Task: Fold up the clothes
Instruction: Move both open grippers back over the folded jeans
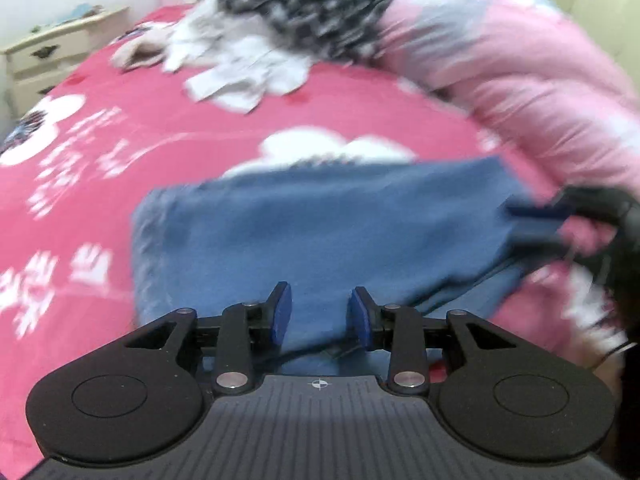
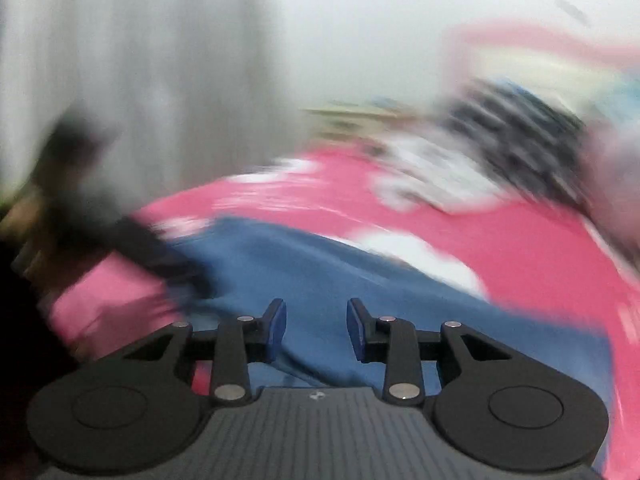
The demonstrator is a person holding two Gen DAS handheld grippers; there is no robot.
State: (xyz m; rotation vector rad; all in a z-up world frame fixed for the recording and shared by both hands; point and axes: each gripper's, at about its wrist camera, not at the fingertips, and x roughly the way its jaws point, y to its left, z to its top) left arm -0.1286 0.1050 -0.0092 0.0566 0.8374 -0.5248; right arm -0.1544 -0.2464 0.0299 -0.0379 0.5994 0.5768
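Observation:
A blue garment [image 1: 312,220] lies spread flat on the pink-red printed bed sheet [image 1: 120,160]. My left gripper [image 1: 320,296] hovers over its near edge. The jaws stand apart and the cloth shows flat between the pads, not pinched. My right gripper [image 1: 560,220] appears blurred at the garment's right corner. In the right wrist view my right gripper [image 2: 316,308] is open over the same blue garment [image 2: 320,264], with nothing clamped. The left gripper [image 2: 160,256] is a dark smear at the garment's left edge there.
At the far side of the bed lies a pile with a black-and-white checked garment [image 1: 304,12] and a white one [image 1: 248,76]. A pink quilt [image 1: 520,72] is bunched at the right. A cream nightstand [image 1: 44,60] stands at the left. A grey curtain [image 2: 140,80] hangs behind.

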